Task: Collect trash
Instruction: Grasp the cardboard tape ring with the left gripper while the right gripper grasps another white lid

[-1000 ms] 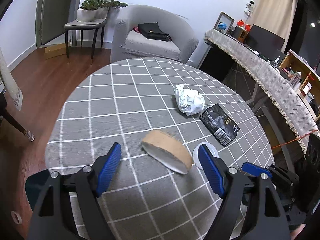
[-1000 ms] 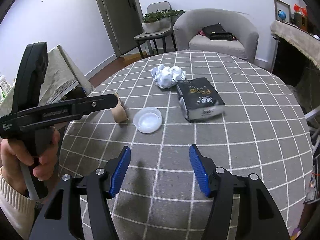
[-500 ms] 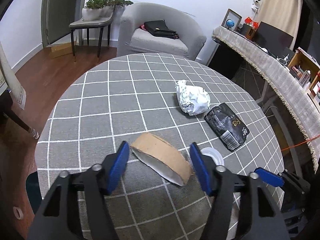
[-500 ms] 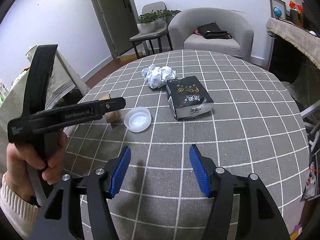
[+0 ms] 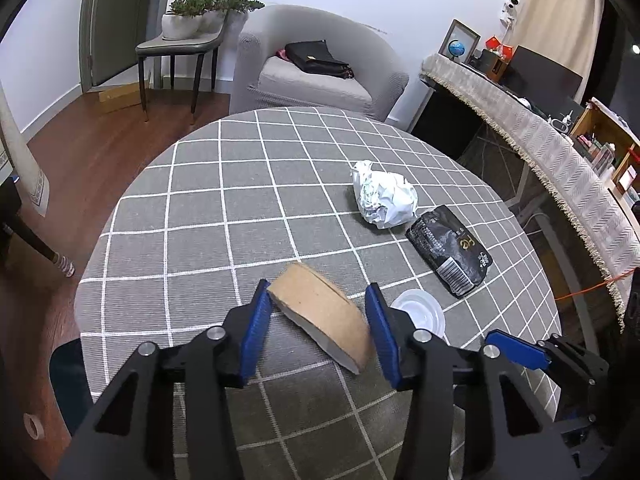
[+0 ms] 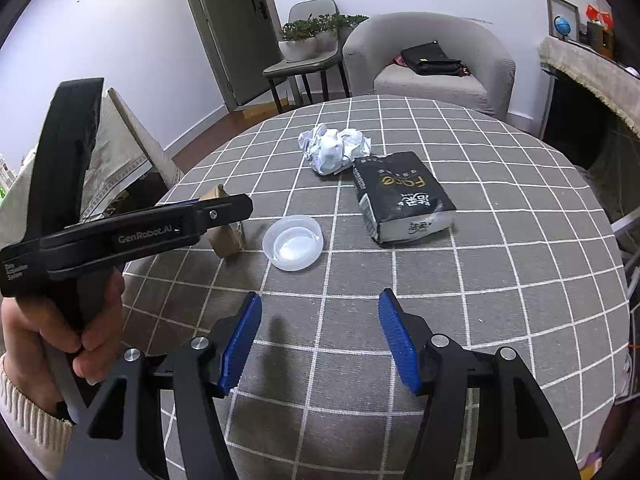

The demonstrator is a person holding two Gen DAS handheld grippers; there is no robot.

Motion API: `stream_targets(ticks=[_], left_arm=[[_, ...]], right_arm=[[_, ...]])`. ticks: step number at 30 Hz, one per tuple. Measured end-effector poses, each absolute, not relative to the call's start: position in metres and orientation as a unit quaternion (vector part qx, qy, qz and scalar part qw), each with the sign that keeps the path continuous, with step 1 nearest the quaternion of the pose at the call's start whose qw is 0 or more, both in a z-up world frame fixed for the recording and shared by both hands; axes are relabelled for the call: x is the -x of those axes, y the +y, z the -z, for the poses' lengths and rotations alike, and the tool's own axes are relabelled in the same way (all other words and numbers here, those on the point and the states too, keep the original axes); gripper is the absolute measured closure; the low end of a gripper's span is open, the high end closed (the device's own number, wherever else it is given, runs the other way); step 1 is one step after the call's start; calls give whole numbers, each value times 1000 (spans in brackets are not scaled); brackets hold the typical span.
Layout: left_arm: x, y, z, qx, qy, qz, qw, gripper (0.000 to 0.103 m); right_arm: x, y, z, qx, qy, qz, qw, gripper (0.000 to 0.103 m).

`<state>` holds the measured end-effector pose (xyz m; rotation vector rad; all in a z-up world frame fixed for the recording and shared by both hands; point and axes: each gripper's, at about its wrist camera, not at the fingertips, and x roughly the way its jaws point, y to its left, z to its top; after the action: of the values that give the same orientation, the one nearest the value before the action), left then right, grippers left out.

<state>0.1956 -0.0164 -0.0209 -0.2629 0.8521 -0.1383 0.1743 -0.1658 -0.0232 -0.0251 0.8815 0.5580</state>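
My left gripper [image 5: 318, 322] is closing in on the cardboard tape roll [image 5: 320, 320] right now. The roll sits between the blue pads and the left pad already looks to be touching it, though I can't tell if the right one is pressing yet. It's a brown ring, empty by the look of it, pale grey on the inside, tilted up on its edge near my side of the tabletop [image 5: 200, 208]. My right gripper [image 6: 320, 336] hangs spread over bare checked cloth with nothing between its pads.

Just beside the roll on the right is a shallow see-through plastic lid [image 6: 293, 242]. Further out lies a black packet [image 6: 402, 196] with gold lettering that reads something like "Fore", some white characters I can't make out, and a barcode on one end. A crumpled white paper ball [image 6: 334, 148] lies just beside the packet's far end.

From the right camera I can read "GenRobot.AI" on the side of the left gripper, and my left hand [image 6: 56, 336] is wrapped round its handle.
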Motion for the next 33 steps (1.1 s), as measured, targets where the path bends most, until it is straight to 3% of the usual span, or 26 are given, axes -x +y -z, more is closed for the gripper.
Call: stream_targets(ticks=[11, 16, 26, 33], left_arm=[[-187, -8, 20, 124, 413, 79, 899, 57], [-183, 1, 16, 126, 411, 85, 899, 72], [-174, 13, 11, 122, 407, 96, 900, 75], [-164, 33, 3, 126, 397, 92, 905, 75]], right_arm=[[-181, -146, 21, 17, 420, -263, 868, 42], [-185, -136, 24, 24, 423, -256, 869, 42], [-194, -121, 26, 33, 428, -236, 872, 42], [-197, -107, 26, 52, 427, -223, 875, 63]])
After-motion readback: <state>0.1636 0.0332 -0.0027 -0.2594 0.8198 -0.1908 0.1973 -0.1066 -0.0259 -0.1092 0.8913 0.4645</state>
